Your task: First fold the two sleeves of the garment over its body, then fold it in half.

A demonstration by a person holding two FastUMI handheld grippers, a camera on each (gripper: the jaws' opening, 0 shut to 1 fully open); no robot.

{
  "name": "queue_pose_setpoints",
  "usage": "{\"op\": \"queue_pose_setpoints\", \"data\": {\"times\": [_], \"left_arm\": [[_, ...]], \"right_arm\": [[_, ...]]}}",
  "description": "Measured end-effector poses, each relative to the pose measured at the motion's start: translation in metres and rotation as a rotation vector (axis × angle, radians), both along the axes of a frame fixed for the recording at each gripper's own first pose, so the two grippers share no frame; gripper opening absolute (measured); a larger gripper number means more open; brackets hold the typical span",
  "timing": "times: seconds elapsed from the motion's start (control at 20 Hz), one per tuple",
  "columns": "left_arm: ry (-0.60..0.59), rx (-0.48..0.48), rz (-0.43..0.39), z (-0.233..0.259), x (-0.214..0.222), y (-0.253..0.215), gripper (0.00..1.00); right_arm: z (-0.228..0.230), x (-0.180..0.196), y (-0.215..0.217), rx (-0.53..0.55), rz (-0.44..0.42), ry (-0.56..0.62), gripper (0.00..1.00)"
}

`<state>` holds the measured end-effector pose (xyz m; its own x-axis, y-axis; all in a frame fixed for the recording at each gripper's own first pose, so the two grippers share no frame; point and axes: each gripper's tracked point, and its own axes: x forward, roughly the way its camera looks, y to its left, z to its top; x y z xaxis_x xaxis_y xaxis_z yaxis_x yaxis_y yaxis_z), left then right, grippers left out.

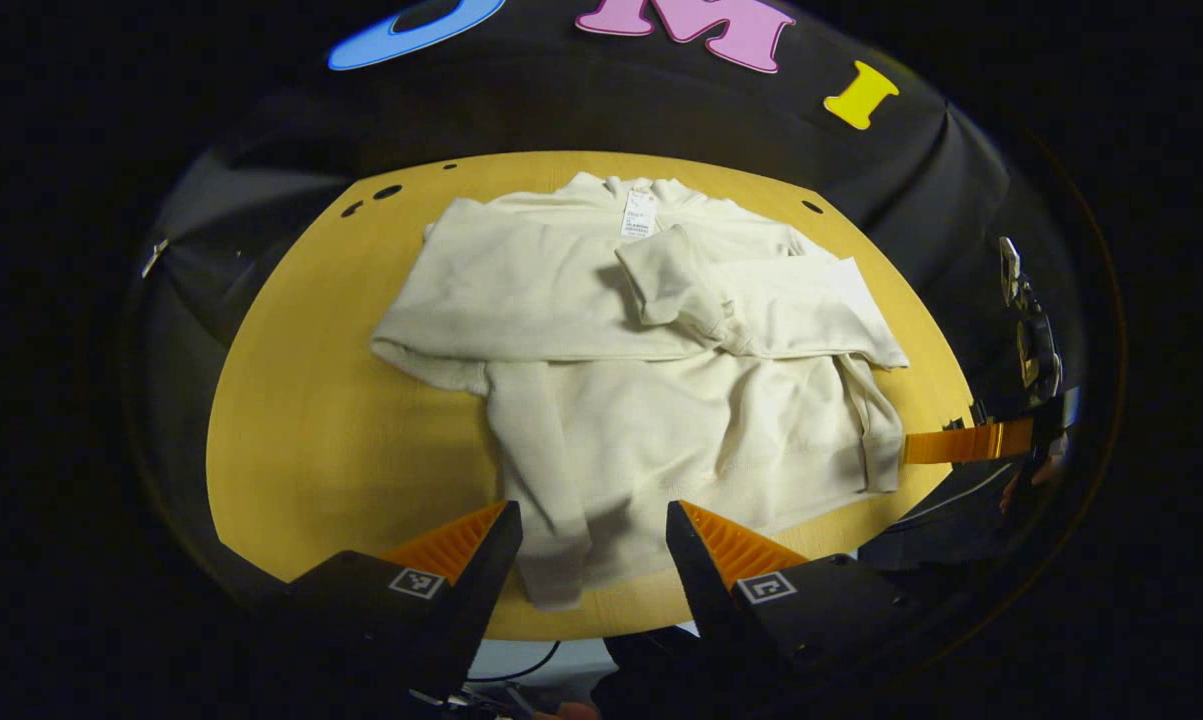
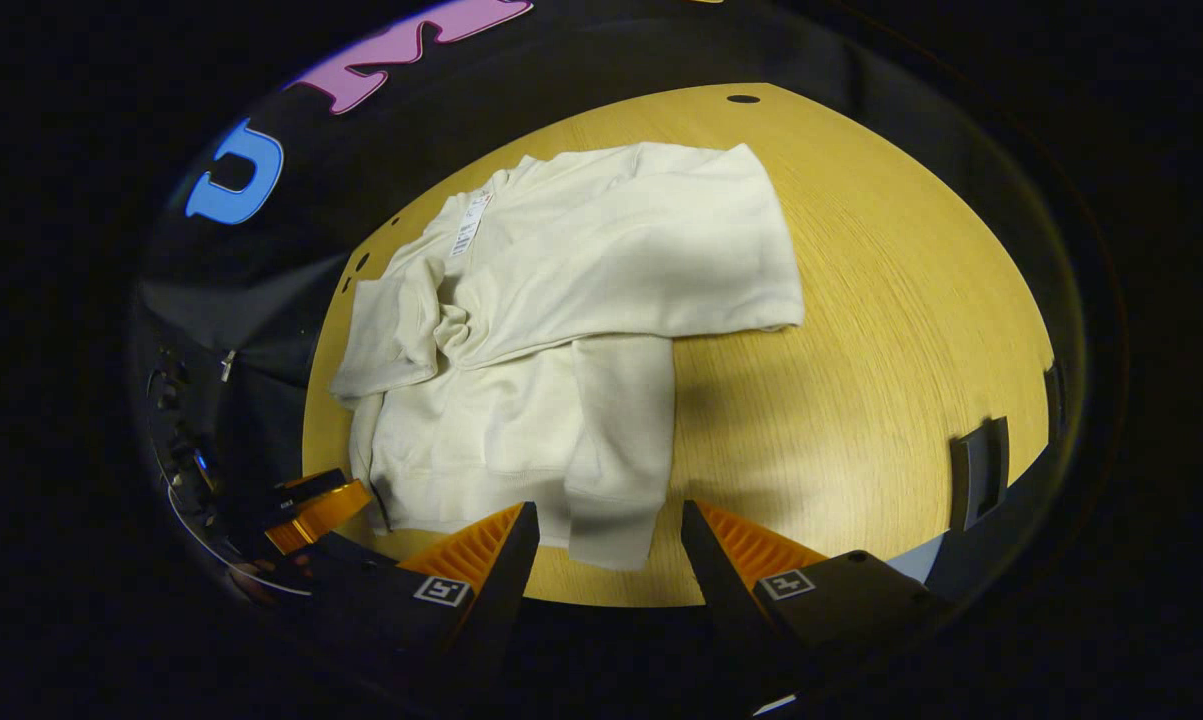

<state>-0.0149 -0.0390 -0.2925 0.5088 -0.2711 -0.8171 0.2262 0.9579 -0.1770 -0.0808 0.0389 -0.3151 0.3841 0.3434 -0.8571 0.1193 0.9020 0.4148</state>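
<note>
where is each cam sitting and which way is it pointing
Left gripper view: rides the left tool, low at the table's near edge, facing the sweatshirt and back wall; its own open fingers show, the other tool at far right.
Right gripper view: rides the right tool, facing the same sweatshirt from its other side; open fingers show.
Shared: sweatshirt, table.

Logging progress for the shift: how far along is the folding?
Done: both sleeves look laid over the garment, one cuff near the collar, the other sleeve running past the hem. In hand: nothing; the left hand-held gripper and right hand-held gripper are open. Left: the fold in half.
</note>
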Motion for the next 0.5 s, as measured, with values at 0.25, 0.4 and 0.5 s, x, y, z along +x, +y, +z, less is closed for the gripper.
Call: {"op": "queue_pose_setpoints", "data": {"times": [0.25,0.4,0.5], "left_arm": [[0.031,-0.001,0.014,-0.021,0.003,0.003,0.90],[0.051,0.040,0.004,-0.034,0.009,0.002,0.90],[0.063,0.099,-0.013,-0.042,0.010,0.003,0.89]], "right_arm": [[-0.014,0.003,0.005,-0.056,0.001,0.013,0.88],[-0.025,0.010,0.008,-0.103,0.021,0.034,0.88],[-0.036,0.010,0.015,-0.139,0.062,0.059,0.88]]}}
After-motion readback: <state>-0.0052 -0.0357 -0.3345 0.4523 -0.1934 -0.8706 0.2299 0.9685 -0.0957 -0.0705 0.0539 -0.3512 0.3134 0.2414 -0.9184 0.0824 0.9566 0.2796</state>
